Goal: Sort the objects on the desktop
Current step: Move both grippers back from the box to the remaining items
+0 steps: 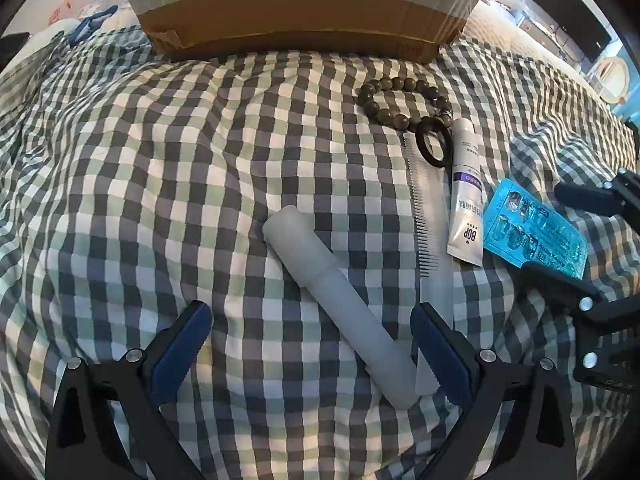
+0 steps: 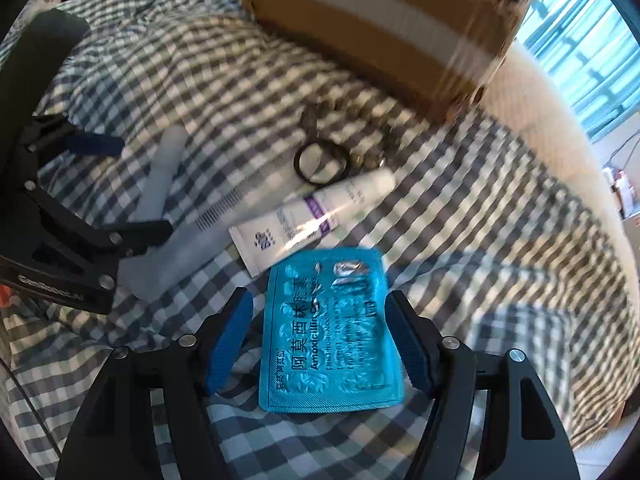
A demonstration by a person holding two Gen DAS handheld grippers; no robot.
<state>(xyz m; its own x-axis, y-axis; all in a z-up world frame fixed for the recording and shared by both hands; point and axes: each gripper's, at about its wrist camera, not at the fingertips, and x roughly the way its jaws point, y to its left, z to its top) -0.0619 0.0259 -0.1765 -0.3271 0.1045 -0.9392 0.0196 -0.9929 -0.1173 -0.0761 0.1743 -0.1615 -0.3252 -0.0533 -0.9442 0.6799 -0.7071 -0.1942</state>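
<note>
A blue blister pack of pills (image 2: pixel 328 344) lies flat on the checked cloth (image 1: pixel 160 160). My right gripper (image 2: pixel 320 298) stands open over it, a blue pad on each side; the left pad is clear of the pack's edge. A grey cylindrical case (image 1: pixel 336 304) lies slantwise between the fingers of my open left gripper (image 1: pixel 310 309), which do not touch it. Beside the case lie a clear comb (image 1: pixel 430 232), a white cream tube (image 1: pixel 466 196), a black ring (image 1: pixel 434 146) and a bead bracelet (image 1: pixel 400 96).
A taped cardboard box (image 1: pixel 304 4) stands at the far edge of the cloth, behind the objects. The cloth is soft and wrinkled. A window (image 2: pixel 580 40) is at the far right, and a dark screen (image 1: pixel 568 12) is in the background.
</note>
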